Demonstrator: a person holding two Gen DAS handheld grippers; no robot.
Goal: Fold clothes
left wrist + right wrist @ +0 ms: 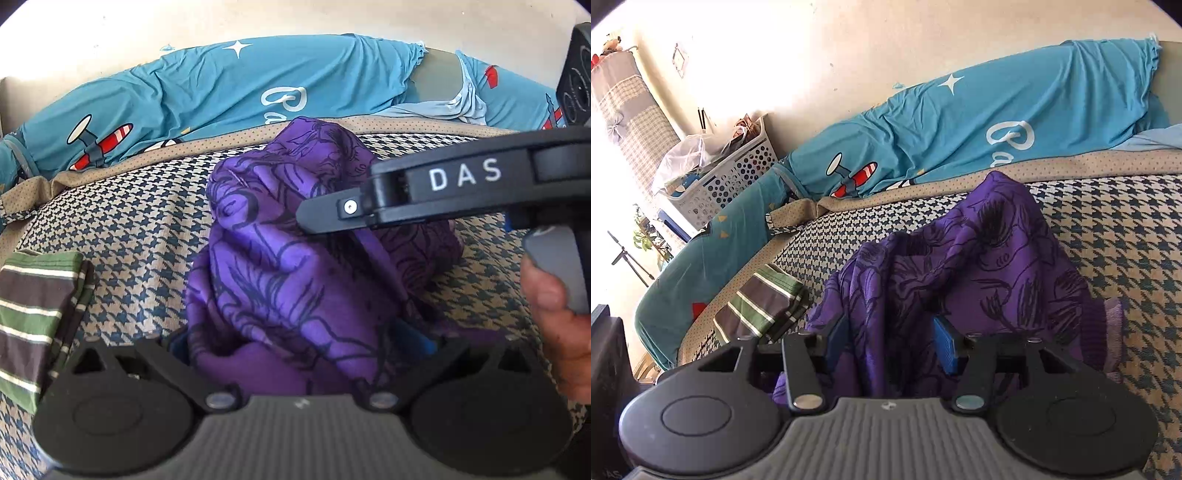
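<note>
Purple printed cloth (pixel 960 273), thin and slippery-looking, lies bunched in a heap on the houndstooth blanket (pixel 1108 236). Landmark: the striped folded garment (pixel 761 306), which sits just beside the heap on the side toward the room. Right gripper (pixel 886 350): blue pads on either side of a hanging fold of the cloth, jaws partly apart; whether the pads press it, cannot tell. Left gripper (pixel 306 347): cloth fills the gap between its fingers; grip likewise cannot tell. A person's hand (pixel 554 317) holds the right tool. Judgement: the step is opening the heap out. Best done by finding two corners or a hem, pulling apart evenly, and keeping clear of the striped garment
</note>
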